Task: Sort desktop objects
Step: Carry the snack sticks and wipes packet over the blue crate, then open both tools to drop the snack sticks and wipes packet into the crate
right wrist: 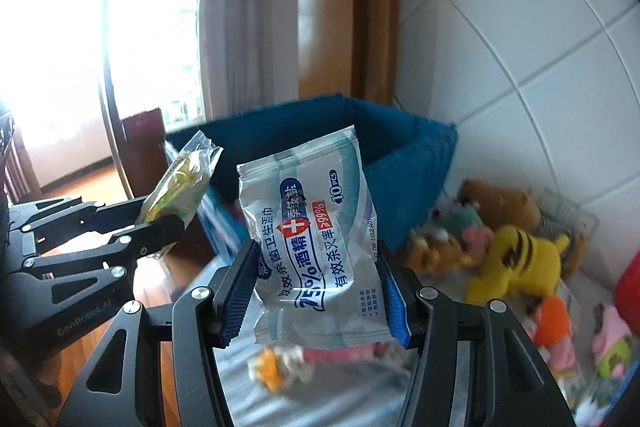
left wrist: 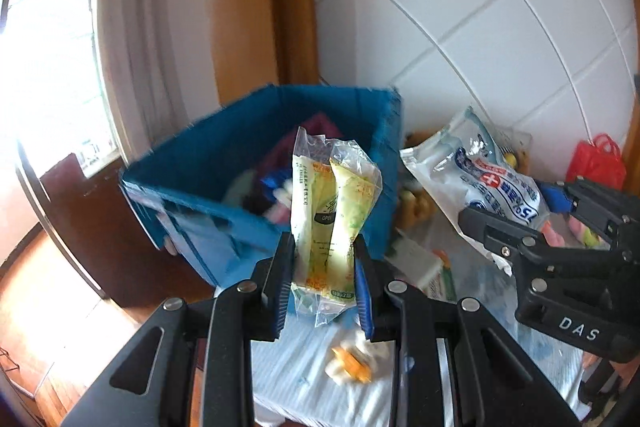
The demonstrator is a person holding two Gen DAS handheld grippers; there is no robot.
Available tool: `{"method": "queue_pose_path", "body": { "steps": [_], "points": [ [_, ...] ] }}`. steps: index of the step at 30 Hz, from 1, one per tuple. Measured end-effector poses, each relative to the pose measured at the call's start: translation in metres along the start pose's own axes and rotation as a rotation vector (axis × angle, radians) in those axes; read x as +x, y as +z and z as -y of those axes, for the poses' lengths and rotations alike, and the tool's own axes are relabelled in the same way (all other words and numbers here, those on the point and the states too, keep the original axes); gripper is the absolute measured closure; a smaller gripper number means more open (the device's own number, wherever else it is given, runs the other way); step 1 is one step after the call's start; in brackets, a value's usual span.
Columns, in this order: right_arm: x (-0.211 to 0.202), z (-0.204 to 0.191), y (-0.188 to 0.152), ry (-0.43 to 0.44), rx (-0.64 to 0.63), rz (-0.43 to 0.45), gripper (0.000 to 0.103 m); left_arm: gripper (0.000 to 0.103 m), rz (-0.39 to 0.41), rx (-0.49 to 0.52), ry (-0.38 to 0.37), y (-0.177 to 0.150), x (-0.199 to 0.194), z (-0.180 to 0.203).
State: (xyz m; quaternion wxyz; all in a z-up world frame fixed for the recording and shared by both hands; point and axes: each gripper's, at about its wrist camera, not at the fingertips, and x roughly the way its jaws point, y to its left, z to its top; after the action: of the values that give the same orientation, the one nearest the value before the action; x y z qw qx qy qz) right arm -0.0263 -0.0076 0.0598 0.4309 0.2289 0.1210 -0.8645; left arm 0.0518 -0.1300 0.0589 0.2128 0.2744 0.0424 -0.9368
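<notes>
Between left claw (left wrist: 324, 281) pads, yellow-green packet (left wrist: 332, 211)

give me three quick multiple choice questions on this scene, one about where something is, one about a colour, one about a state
1. Where is the yellow striped plush toy?
A. inside the bin
B. on the tabletop near the tiled wall
C. in the left gripper

2. What colour is the storage bin?
A. blue
B. red
C. white

3. What is the right gripper doing?
A. open and empty
B. shut on the wipes pack
C. shut on a plush toy

Answers:
1 B, it lies among other toys to the right of the bin.
2 A, its fabric walls are blue in both views.
3 B, the wipes pack sits clamped between its pads.
</notes>
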Motion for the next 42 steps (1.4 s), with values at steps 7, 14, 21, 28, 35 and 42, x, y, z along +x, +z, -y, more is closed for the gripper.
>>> {"method": "queue_pose_path", "body": {
  "steps": [7, 14, 21, 28, 35, 42],
  "points": [
    [0.062, -0.033, 0.052, 0.026, 0.01, 0.027, 0.047, 0.076, 0.028, -0.013, 0.047, 0.049, 0.045, -0.076],
    [0.147, -0.05, 0.067, -0.015, 0.032, -0.071, 0.047, 0.076, -0.101, -0.005, 0.041, 0.067, 0.138, -0.121],
    [0.194, -0.055, 0.056, -0.033, 0.03, -0.175, 0.047, 0.076, -0.195, -0.03, 0.014, 0.058, 0.193, -0.141],
    [0.206, -0.058, 0.049, -0.053, 0.033, -0.201, 0.037, 0.048, -0.224, -0.015, 0.002, 0.047, 0.206, -0.138],
    [0.199, -0.059, 0.055, -0.089, 0.022, -0.179, 0.024, 0.031, -0.198, -0.017, 0.008, 0.044, 0.196, -0.138],
    [0.162, -0.057, 0.057, -0.108, 0.033, -0.105, 0.01, 0.031, -0.156, -0.032, -0.011, 0.047, 0.166, -0.134]
  ]
}}
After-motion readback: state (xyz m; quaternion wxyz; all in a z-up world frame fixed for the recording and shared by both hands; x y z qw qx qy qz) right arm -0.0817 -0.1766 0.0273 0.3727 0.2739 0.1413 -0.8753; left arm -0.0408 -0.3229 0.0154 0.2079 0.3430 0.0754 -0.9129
